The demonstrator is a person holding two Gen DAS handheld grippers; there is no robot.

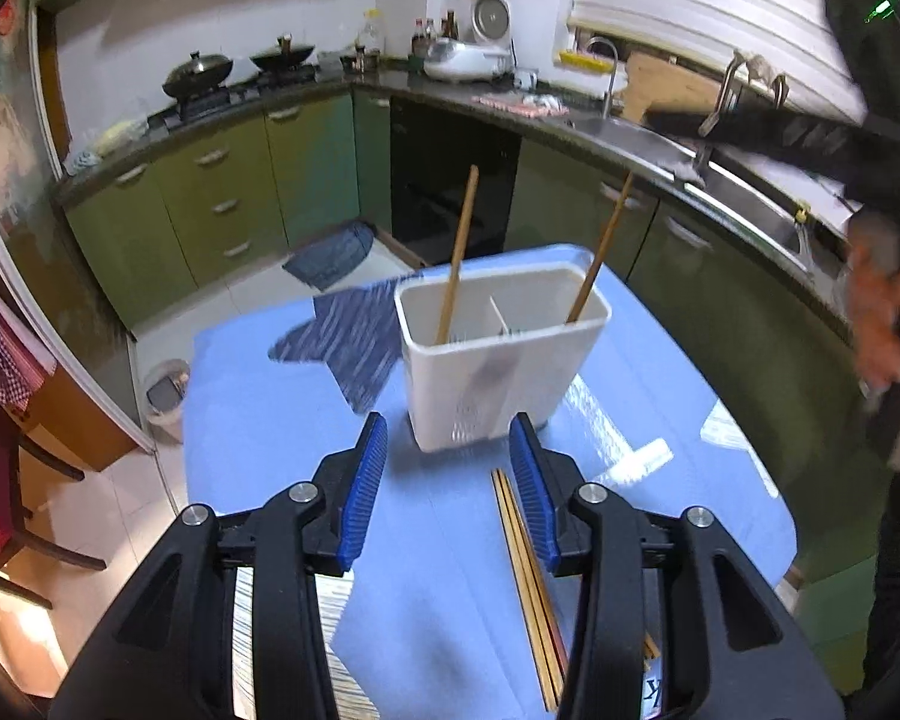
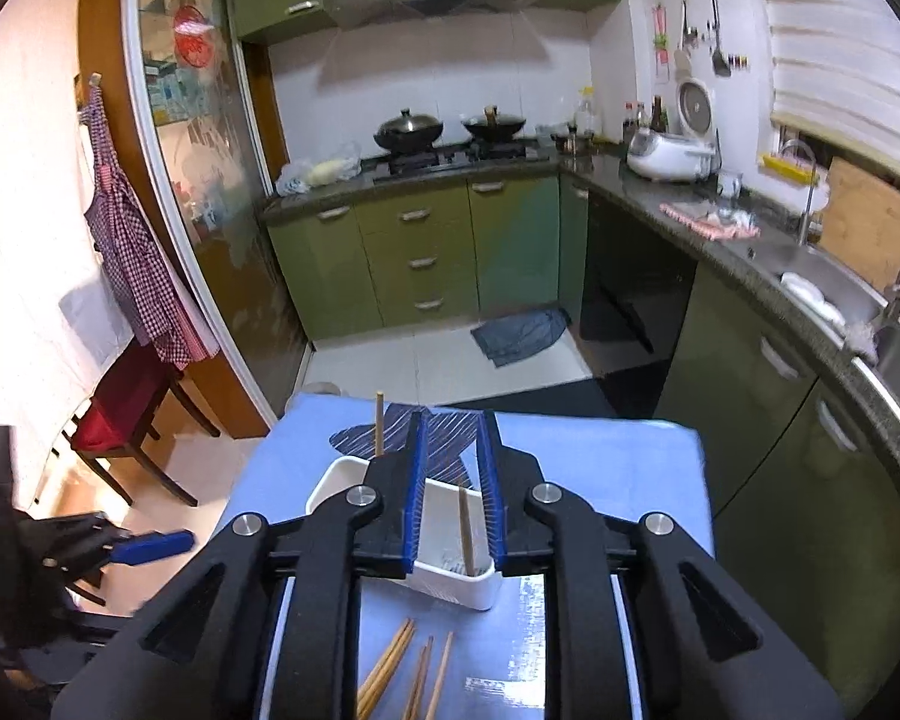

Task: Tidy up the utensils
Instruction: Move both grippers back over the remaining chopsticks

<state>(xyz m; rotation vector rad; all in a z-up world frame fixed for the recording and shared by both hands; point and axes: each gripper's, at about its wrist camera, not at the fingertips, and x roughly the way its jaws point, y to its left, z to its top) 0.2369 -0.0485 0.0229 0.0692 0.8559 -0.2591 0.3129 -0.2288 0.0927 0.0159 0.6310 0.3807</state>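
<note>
A white two-compartment utensil holder [image 1: 501, 372] stands on the blue table [image 1: 258, 420]. One wooden chopstick [image 1: 459, 252] leans in its left compartment and another chopstick [image 1: 600, 252] in its right. My left gripper [image 1: 448, 438] hovers just in front of the holder, open and empty, with several loose chopsticks [image 1: 522, 564] lying by its right finger. My right gripper [image 2: 452, 426] hangs over the holder [image 2: 450, 591], its jaws a little apart. The right-compartment chopstick [image 2: 465, 528] shows in the gap, free of the pads. More loose chopsticks [image 2: 390, 666] lie nearer me.
A dark striped cloth [image 1: 342, 336] lies behind the holder on the left. A blurred hand [image 1: 882, 324] is at the right edge. A red-cushioned chair [image 2: 114, 420] stands left of the table, a small bin [image 1: 165, 390] on the floor, and green cabinets [image 2: 414, 252] beyond.
</note>
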